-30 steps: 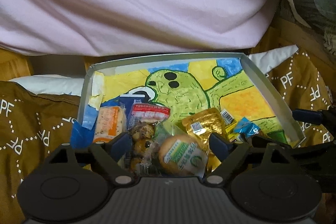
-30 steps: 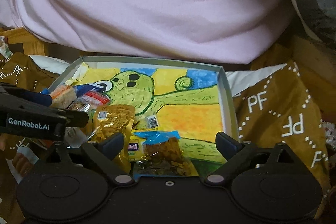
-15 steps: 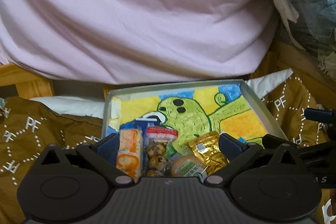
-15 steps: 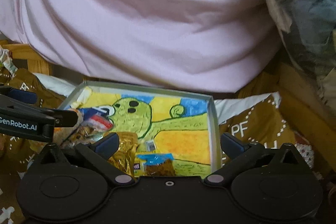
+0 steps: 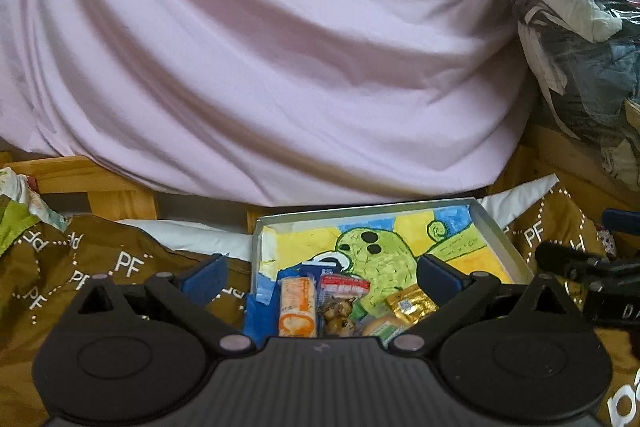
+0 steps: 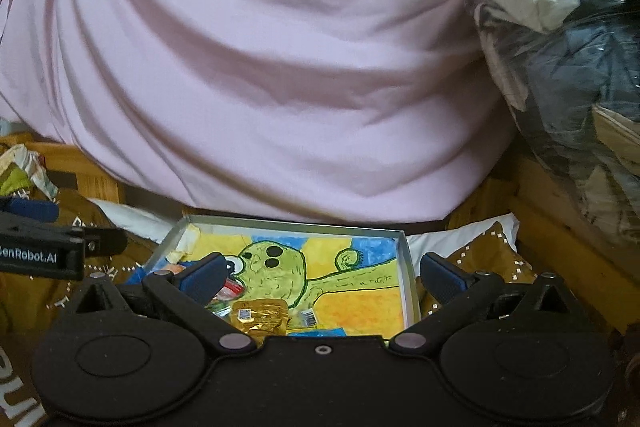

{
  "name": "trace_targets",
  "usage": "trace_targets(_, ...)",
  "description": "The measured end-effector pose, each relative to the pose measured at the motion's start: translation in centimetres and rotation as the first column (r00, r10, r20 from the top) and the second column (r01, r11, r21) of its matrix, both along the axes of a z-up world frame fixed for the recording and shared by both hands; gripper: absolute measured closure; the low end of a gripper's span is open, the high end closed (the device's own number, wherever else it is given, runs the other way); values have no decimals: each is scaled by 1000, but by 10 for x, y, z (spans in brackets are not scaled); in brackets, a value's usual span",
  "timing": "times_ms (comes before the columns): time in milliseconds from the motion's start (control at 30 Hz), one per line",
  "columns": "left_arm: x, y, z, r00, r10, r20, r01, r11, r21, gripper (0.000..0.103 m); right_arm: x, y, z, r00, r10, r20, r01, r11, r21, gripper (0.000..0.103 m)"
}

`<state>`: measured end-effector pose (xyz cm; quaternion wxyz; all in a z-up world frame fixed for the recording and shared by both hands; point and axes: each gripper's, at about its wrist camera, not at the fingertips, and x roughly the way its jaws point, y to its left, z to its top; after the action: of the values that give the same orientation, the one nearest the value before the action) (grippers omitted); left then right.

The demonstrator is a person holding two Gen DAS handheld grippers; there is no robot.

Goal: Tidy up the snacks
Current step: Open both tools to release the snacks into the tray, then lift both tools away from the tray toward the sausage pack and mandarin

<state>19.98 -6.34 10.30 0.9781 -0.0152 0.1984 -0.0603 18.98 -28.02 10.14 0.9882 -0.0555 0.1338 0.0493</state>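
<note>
Both the left gripper [image 5: 320, 277] and right gripper [image 6: 320, 277] hang released and empty above packaged snacks [image 5: 344, 301], orange, red and gold, heaped at the box's [image 6: 408, 267] seven o'clock corner; pink bedding [image 5: 256, 67] rises at twelve o'clock.

Shallow grey tray [image 5: 496, 235], floor covered by a green-creature drawing on yellow and blue. Snacks bunched in near-left corner: orange pack [image 5: 296, 303] upright, red-white pack [image 5: 344, 283] just right, gold pouch [image 5: 410, 303] flat, right of those.
</note>
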Motion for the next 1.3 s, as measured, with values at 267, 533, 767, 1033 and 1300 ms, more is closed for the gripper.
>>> trace_targets(267,-27,8,1,999,-6,46,5,1000,13,1,-27,7,-2,1000,-11,24,10,999,45,1)
trace_targets(533,-54,15,-3,996,-7,87,6,1000,8,1,-51,11,-12,1000,17,20,-17,1000,20,1)
trace_targets(767,-72,19,-21,999,-32,43,31,999,44,1,-66,12,-36,998,45,-45,-47,998,-46,1)
trace_targets(1033,-90,26,-39,1000,-5,9,5,999,50,1,-85,8,-58,992,40,-117,-44,998,-36,1)
trace_targets(1300,-98,26,-62,995,-32,-89,39,996,80,0,-93,9,-76,980,56,-189,-65,997,-43,1)
